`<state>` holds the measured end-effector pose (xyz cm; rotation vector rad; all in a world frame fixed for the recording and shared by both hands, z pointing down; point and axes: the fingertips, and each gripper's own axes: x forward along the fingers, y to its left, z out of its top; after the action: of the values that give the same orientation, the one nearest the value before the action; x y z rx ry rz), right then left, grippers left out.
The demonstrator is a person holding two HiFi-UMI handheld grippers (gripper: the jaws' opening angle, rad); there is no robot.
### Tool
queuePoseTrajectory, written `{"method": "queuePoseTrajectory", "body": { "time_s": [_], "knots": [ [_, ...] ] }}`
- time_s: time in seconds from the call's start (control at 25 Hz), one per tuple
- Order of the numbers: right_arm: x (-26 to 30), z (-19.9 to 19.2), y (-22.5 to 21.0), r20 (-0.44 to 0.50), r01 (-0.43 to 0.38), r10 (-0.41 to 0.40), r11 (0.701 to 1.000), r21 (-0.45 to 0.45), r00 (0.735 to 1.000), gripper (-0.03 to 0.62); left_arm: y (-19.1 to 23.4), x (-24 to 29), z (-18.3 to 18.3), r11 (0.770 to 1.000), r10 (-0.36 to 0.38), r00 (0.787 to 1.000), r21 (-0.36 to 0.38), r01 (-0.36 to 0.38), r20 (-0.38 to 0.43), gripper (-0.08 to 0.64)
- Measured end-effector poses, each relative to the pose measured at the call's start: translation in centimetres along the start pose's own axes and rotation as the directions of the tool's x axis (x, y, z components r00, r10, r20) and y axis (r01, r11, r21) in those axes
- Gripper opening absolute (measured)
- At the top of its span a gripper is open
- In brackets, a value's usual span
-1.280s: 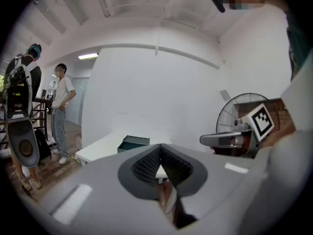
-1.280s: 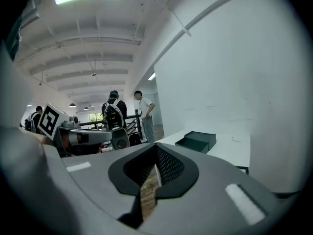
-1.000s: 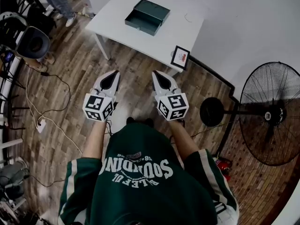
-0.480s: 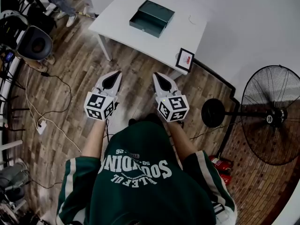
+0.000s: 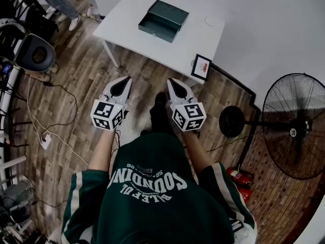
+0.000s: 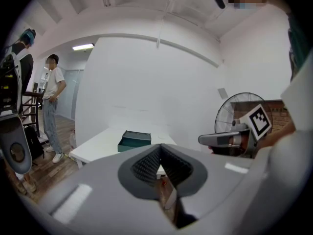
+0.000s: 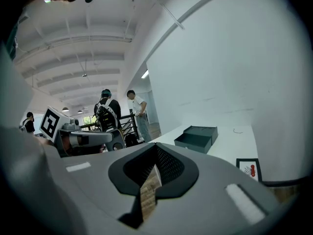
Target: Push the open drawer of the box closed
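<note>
The left gripper and right gripper both have their jaws pressed together, empty, side by side above the wooden floor. Well apart at 12 o'clock, the green box sits on the white table, its drawer standing open toward 7 o'clock.

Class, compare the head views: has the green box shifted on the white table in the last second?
No. The green box keeps its spot on the white table, equally far from the framed card.
</note>
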<state>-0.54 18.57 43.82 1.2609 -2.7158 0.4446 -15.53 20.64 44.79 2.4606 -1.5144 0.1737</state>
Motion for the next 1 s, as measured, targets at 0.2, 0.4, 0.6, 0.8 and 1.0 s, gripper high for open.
{"method": "queuePoseTrajectory", "body": {
  "time_s": [0.2, 0.4, 0.6, 0.8, 1.0],
  "knots": [
    [2.7, 0.9, -2.2, -0.002, 0.0, 0.0, 1.0, 0.016, 1.0, 0.002, 1.6, 2.9, 0.7, 1.0, 0.003, 1.0, 0.0, -0.003, -0.01, 0.052],
    [6.9, 1.9, -3.9, -0.006, -0.027, 0.027, 0.999, 0.019, 1.0, 0.002, 4.2, 5.5, 1.5, 1.0, 0.031, 0.999, -0.001, -0.031, -0.021, 0.052],
    [11.7, 3.3, -7.3, -0.016, -0.052, 0.052, 0.998, 0.019, 0.999, 0.002, 7.1, 10.2, 2.4, 0.998, 0.059, 0.998, -0.008, -0.06, -0.037, 0.052],
    [16.4, 5.8, -11.5, -0.025, -0.071, 0.071, 0.997, 0.008, 0.997, 0.002, 9.6, 15.8, 4.3, 0.996, 0.081, 0.996, -0.019, -0.081, -0.036, 0.052],
    [21.2, 8.7, -16.0, -0.036, -0.093, 0.092, 0.996, -0.008, 0.995, 0.002, 11.6, 21.7, 6.5, 0.996, 0.089, 0.995, -0.026, -0.09, -0.044, 0.052]
  ]
}}
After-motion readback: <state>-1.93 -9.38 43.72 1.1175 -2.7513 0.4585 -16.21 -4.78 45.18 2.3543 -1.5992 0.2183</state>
